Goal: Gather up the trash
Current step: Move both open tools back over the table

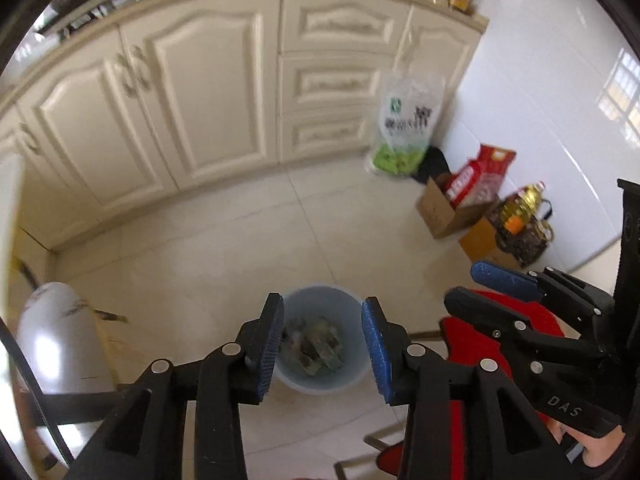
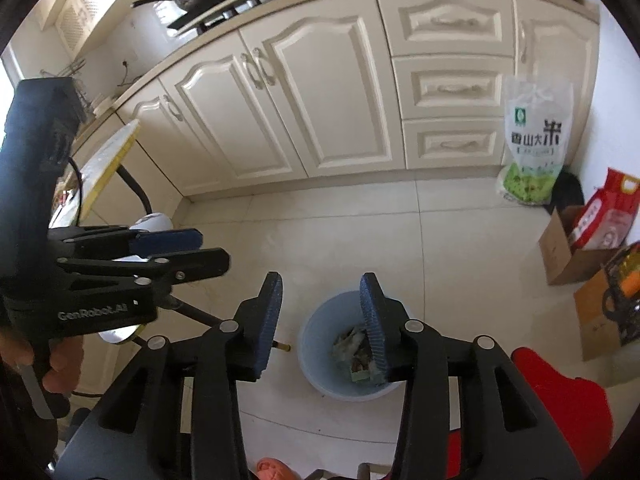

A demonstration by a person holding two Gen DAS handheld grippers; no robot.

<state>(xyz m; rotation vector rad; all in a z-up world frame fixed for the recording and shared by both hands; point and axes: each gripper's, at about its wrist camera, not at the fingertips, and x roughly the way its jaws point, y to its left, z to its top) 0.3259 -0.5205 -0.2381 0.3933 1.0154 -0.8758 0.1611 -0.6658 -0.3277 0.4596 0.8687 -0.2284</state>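
Observation:
A pale blue bin [image 1: 320, 382] stands on the tiled floor with crumpled trash [image 1: 318, 346] inside it. My left gripper [image 1: 323, 350] is open and empty, held high above the bin. The bin [image 2: 316, 344] also shows in the right wrist view, with the trash [image 2: 352, 354] in it. My right gripper [image 2: 322, 320] is open and empty, above the bin's left side. The right gripper [image 1: 474, 286] shows at the right of the left wrist view. The left gripper [image 2: 208, 250] shows at the left of the right wrist view.
Cream cabinets [image 1: 200, 92] line the far wall. A rice bag [image 2: 534, 140] leans on the drawers. Cardboard boxes [image 2: 568, 252] with a red bag and an oil bottle [image 1: 524, 204] stand at the right wall. A red stool [image 2: 560, 408] is near right. A white table [image 2: 108, 160] is at left.

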